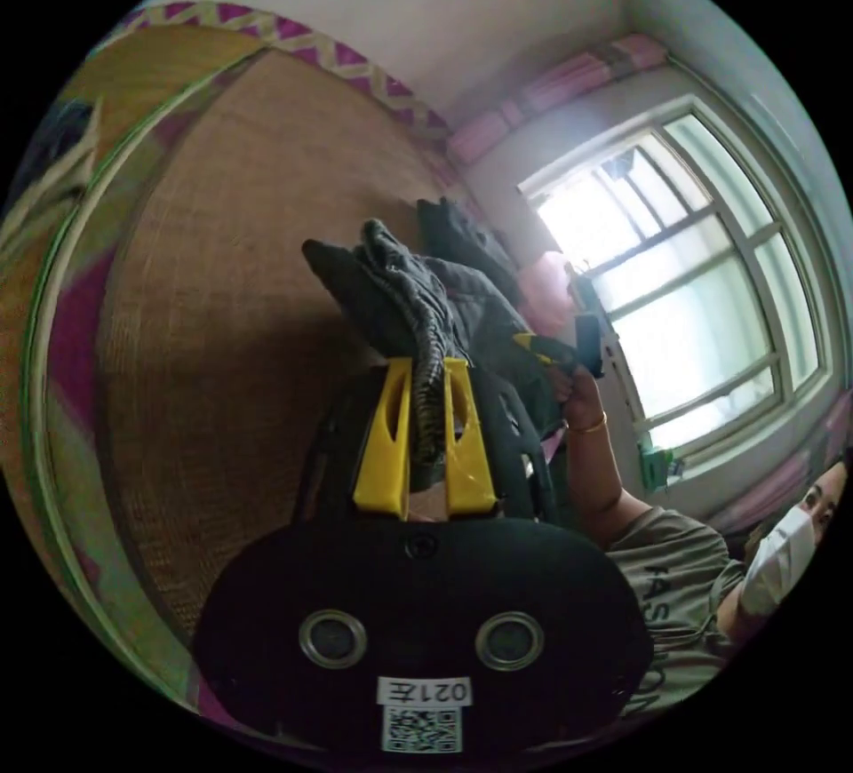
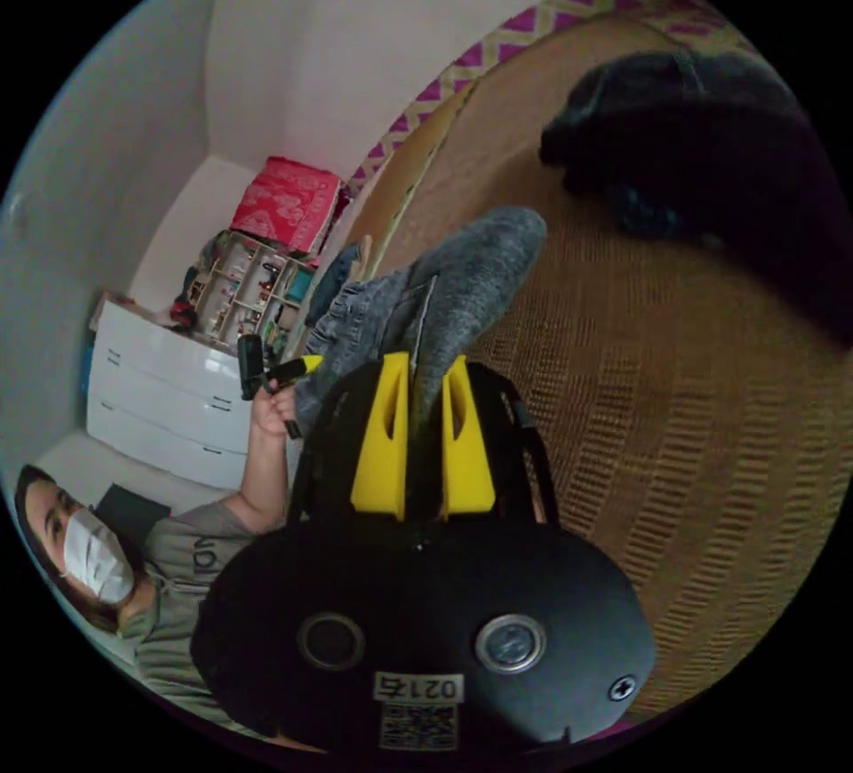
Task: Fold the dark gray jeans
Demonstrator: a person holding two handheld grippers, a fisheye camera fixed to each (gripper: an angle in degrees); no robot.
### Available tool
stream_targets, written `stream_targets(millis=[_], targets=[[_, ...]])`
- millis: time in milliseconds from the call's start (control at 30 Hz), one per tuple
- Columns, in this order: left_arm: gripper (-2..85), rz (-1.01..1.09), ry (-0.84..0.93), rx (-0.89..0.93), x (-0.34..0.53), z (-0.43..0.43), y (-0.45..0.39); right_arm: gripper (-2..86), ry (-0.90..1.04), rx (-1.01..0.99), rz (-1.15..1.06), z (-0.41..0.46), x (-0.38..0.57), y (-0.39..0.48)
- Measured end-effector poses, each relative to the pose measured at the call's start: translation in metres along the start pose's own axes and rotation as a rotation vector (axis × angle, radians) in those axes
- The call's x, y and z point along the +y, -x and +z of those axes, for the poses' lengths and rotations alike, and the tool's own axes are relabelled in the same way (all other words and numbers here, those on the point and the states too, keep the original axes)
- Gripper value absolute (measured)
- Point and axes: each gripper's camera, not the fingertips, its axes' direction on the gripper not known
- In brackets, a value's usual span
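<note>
The left gripper (image 1: 426, 364) has its yellow jaws closed on a bunched edge of the dark gray denim jeans (image 1: 418, 293); the right gripper (image 2: 425, 360) likewise clamps the cloth. The jeans hang lifted above the woven straw mat (image 2: 640, 382), presumably spread between both claws for laying flat.

- A white sticker (image 1: 424, 691) is seen on the near face of the black housing of the left gripper (image 1: 426, 364). It carries one short line of printed characters, with a square code (image 1: 423, 729) beneath.
- A like sticker (image 2: 418, 687) with a square code (image 2: 418, 726) under it is seen on the housing of the right gripper (image 2: 425, 360).
- Dark capital lettering is printed on the person's shirt (image 1: 675, 577). "FAS" can be made out at one end; the rest is lost in folds.
- In the right gripper view, shirt (image 2: 191, 555) lettering is too small to be read.
</note>
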Motion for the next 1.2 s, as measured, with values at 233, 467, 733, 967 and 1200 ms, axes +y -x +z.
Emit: stream_targets(millis=[233, 467, 733, 967, 1200], targets=[[5.9, 0.108, -0.009, 0.085, -0.159, 0.106, -0.085, 6.6, -0.231, 0.252, -0.053, -0.146, -0.08, 0.0], [1.5, 0.053, 0.0, -0.146, -0.176, 0.188, -0.077, 15.7, -0.141, 0.846, 0.098, -0.146, -0.139, -0.058], [-0.8, 0.215, 0.03, -0.394, -0.054, 0.114, -0.077, 11.8, -0.07, 0.813, -0.361, -0.034, -0.103, 0.045], [-0.9, 0.326, -0.235, -0.808, 0.093, 0.006, -0.098, 7.4, -0.093, 0.675, -0.809, 0.113, -0.048, 0.182], [-0.6, -0.013, -0.403, -1.09, 0.22, -0.115, -0.069, 10.6, 0.028, 0.523, -1.087, 0.286, -0.037, 0.324]])
